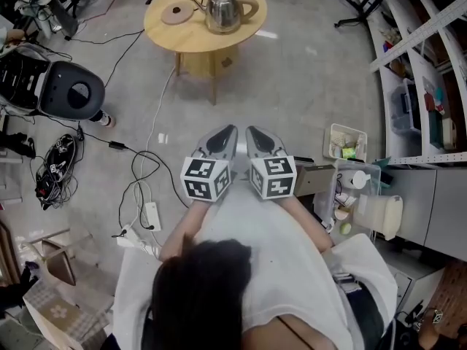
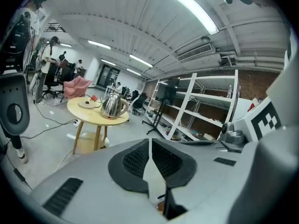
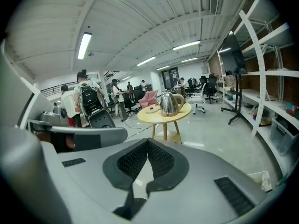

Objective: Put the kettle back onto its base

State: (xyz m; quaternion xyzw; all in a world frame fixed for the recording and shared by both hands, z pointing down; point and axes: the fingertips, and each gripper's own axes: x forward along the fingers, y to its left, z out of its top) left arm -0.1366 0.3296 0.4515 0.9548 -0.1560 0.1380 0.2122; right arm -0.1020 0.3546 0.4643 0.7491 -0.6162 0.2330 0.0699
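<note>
A shiny steel kettle (image 1: pixel 225 11) with a tan handle stands on a round wooden table (image 1: pixel 182 35) far ahead, beside its round base (image 1: pixel 176 13), which lies to its left. Both grippers are held close to the person's body, well short of the table. My left gripper (image 1: pixel 230 130) and right gripper (image 1: pixel 252 130) sit side by side, both shut and empty. The left gripper view shows its pads meeting (image 2: pixel 149 141), with the kettle (image 2: pixel 113 106) and base (image 2: pixel 87 104) in the distance. In the right gripper view, past the right gripper (image 3: pixel 147 142), stand the kettle (image 3: pixel 170 103) and base (image 3: pixel 152 108).
Cables (image 1: pixel 139 166) and a power strip (image 1: pixel 152 216) lie on the floor to the left. A black chair (image 1: pixel 69 90) stands further left. White shelving (image 1: pixel 423 49) and storage bins (image 1: pixel 346 143) line the right side. People (image 3: pixel 86 99) stand far off by desks.
</note>
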